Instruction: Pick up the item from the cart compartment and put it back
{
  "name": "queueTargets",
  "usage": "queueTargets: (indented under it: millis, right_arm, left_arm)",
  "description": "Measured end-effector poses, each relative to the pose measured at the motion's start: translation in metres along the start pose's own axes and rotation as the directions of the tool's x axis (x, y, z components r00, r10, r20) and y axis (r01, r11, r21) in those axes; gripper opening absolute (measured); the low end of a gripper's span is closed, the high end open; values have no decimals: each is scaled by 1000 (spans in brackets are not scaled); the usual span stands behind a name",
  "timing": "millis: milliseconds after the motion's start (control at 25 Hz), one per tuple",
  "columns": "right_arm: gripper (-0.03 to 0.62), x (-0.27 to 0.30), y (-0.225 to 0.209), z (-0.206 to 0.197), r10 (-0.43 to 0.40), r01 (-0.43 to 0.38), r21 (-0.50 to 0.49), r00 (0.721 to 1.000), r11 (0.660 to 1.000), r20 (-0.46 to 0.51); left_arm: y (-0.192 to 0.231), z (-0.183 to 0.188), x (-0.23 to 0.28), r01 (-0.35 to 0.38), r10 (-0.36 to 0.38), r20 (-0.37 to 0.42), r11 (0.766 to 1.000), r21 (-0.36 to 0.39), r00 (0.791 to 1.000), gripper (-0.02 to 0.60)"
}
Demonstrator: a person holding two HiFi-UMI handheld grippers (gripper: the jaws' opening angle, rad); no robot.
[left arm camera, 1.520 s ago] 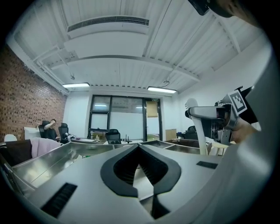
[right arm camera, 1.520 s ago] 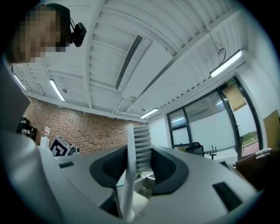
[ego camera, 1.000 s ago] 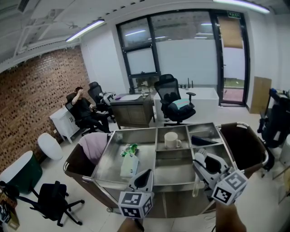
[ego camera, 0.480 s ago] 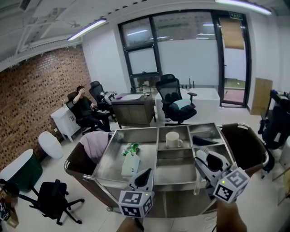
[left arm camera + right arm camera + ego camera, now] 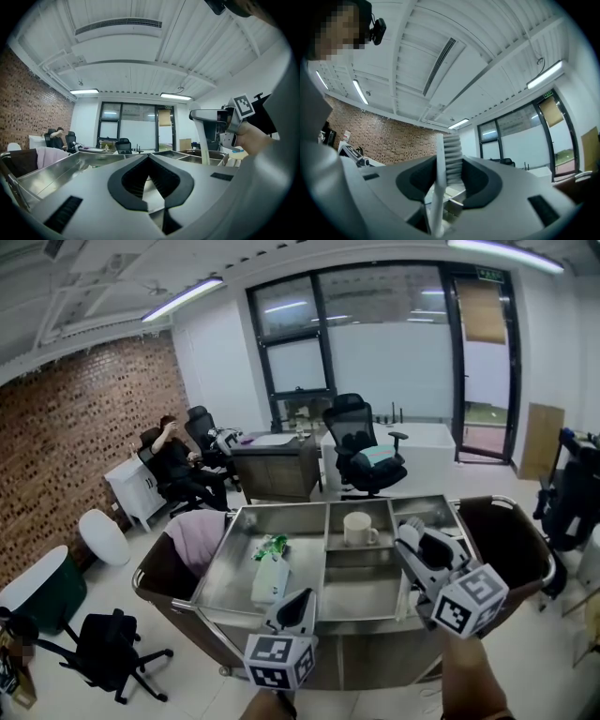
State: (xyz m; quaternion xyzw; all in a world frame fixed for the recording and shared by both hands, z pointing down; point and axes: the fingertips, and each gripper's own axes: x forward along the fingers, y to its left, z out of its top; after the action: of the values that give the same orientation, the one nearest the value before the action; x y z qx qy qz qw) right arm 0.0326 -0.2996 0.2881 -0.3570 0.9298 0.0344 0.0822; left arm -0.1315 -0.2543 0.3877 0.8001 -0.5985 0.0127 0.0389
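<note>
Right now my right gripper (image 5: 449,176) is clamped on a slim white plastic stick with a ribbed head (image 5: 451,157), held over the divided right part of the stainless steel cart (image 5: 281,510). My left gripper (image 5: 149,161) is closed on nothing. I judge the pinch narrow, so the dangling stick could swivel or slip as I lower it, snagging a divider or knocking the white ceramic mug (image 5: 356,529).

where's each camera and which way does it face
Head view: on the head, down onto cart; left gripper, right gripper show
Left gripper view: rides that gripper, level across cart; shut fingers show
Right gripper view: rides that gripper, angled at ceiling; fingers clamp white stick
Shared: right gripper in head and left gripper views
</note>
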Motion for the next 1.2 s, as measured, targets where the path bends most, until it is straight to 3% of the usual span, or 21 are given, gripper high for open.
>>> queueTargets:
  millis: [280, 600, 1200]
  right_arm:
    - [170, 44, -22, -15, -21, 20, -22, 998, 1000, -58]
    - [170, 96, -36, -58, -15, 0, -65, 972, 998, -233]
    - [170, 119, -27, -117, 6, -33, -65, 924, 997, -382]
  left_arm:
    - [3, -7, -1, -10, 10, -9, 1000, -2, 1000, 0]
    - [2, -2, -3, -6, 6, -15, 1000, -2, 1000, 0]
    - [10, -5, -10, -21, 21, -10, 1000, -6, 1000, 0]
